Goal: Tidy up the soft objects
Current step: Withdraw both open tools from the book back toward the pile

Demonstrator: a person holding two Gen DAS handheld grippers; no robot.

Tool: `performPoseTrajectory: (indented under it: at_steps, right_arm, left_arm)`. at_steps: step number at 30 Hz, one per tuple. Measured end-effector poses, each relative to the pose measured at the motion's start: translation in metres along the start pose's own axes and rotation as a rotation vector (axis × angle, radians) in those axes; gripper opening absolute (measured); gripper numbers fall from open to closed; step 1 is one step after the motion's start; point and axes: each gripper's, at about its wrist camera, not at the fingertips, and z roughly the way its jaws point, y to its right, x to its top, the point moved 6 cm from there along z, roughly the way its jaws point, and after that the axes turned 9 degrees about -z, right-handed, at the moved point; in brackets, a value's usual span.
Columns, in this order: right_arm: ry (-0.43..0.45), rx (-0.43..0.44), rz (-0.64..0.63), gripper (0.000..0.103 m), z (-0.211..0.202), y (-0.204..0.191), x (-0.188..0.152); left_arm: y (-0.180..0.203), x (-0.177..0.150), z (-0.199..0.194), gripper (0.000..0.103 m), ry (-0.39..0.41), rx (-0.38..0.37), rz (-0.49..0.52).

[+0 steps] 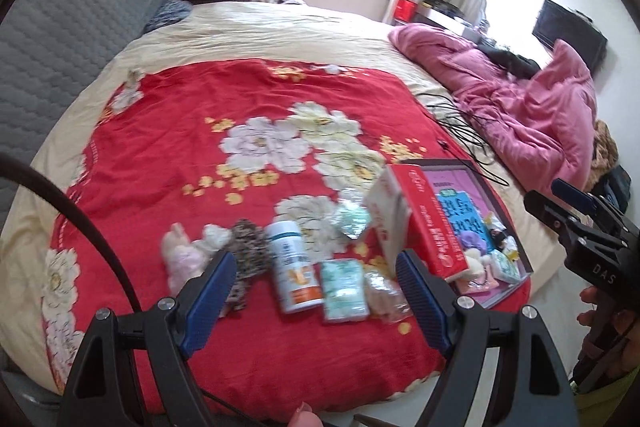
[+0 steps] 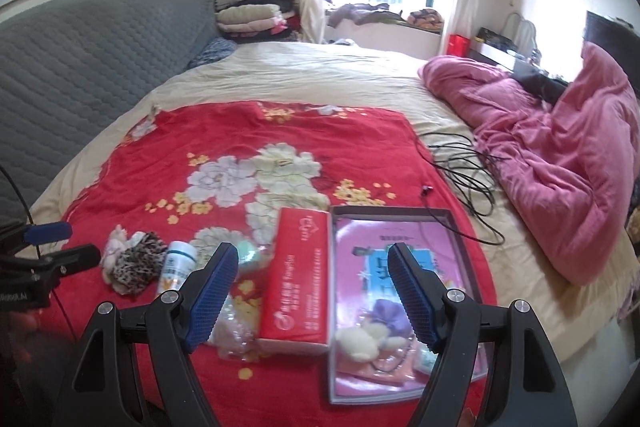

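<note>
Bedroom scene, both grippers held above the near edge of a red floral blanket (image 1: 192, 131) spread on a bed.

Left gripper (image 1: 316, 303): fingers spread wide, nothing between them. Past its tips, in a loose row on the blanket from left to right: a pale pink plush toy (image 1: 182, 259), a leopard-print fabric piece (image 1: 248, 259) touching it, a white bottle (image 1: 294, 267) lying on its side, a mint-green packet (image 1: 344, 289), and a clear bag of pinkish material (image 1: 386, 297). Another clear packet (image 1: 352, 217) lies just beyond.

Right gripper (image 2: 312, 295): fingers also spread wide, holding nothing. Below it sits a red tissue box (image 2: 296, 275), and touching the box's right side is a shallow open box (image 2: 460, 239) with a pink lining. Soft items rest in the near end of the box: a cream plush (image 2: 358, 343), a purple fuzzy piece (image 2: 386, 311) just behind it, and a pink cloth item (image 2: 372, 373) at the near edge.

Right of the blanket, a black cable (image 2: 468, 171) is coiled on the cream sheet (image 2: 320, 75); a crumpled pink duvet (image 2: 560, 163) lies farther right. Gray quilted headboard (image 2: 92, 43) at far left.
</note>
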Motion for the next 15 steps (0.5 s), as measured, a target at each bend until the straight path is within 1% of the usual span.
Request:
performPoseTrajectory:
  at_steps: [8, 15]
  right_arm:
    - [-0.009, 0.046, -0.066, 0.078, 0.007, -0.040, 0.007]
    - [-0.036, 0.089, -0.152, 0.078, 0.016, -0.077, 0.001]
  left_arm:
    - [-0.048, 0.001, -0.011, 0.082, 0.012, 0.047, -0.051]
    - [-0.088, -0.004, -0.013, 0.082, 0.001, 0.081, -0.095]
